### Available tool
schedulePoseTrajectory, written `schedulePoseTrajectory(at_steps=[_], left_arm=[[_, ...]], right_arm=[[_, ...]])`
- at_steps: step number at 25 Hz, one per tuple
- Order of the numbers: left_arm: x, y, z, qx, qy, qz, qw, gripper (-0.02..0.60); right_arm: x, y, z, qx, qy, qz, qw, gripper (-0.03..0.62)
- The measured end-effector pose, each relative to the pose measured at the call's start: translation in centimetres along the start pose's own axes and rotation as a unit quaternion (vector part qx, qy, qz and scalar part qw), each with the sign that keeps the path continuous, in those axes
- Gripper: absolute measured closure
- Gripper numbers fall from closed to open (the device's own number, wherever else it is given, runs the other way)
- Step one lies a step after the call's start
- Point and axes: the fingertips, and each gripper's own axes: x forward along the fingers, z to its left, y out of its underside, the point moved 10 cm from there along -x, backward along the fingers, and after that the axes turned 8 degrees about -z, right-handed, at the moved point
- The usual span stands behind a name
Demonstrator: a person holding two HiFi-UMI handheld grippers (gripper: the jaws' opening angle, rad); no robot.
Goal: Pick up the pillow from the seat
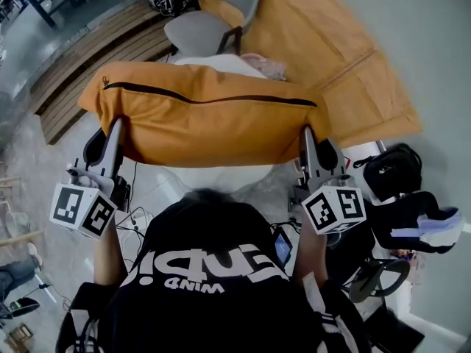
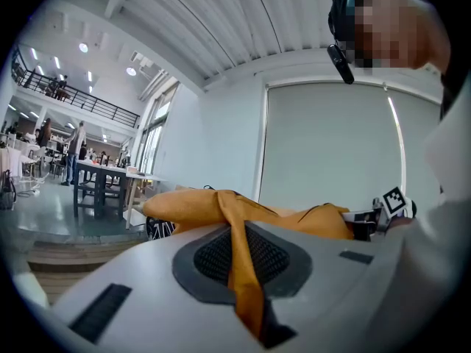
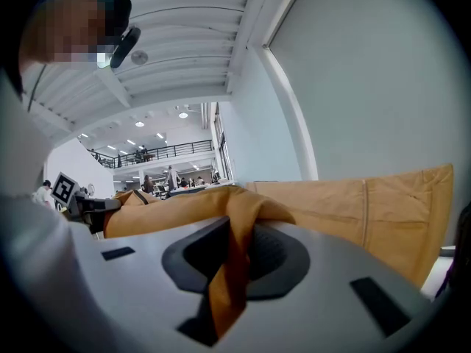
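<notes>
The orange pillow [image 1: 206, 120] hangs in the air, near of the grey seat [image 1: 197, 32], with the left gripper [image 1: 116, 127] and right gripper [image 1: 307, 134] fingers each pinching only a thin fold of its cover, so its weight could pull the cloth free

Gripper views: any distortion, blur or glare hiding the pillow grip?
Left gripper view: strong fisheye bend, dark corners, pillow cloth between the jaws sharp. Right gripper view: same bend, bright ceiling lamps, no glare on the cloth. Head view: even light.
</notes>
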Motion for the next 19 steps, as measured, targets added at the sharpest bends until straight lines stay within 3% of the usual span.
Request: schedulePoseTrajectory(at_steps=[19], left_arm=[[0.4,0.8,0.0,0.0,-0.007,0.005,1.0,0.548]], right_arm=[[1.1,0.8,-1.0,0.001,-0.016,-0.005,1.0,0.526]])
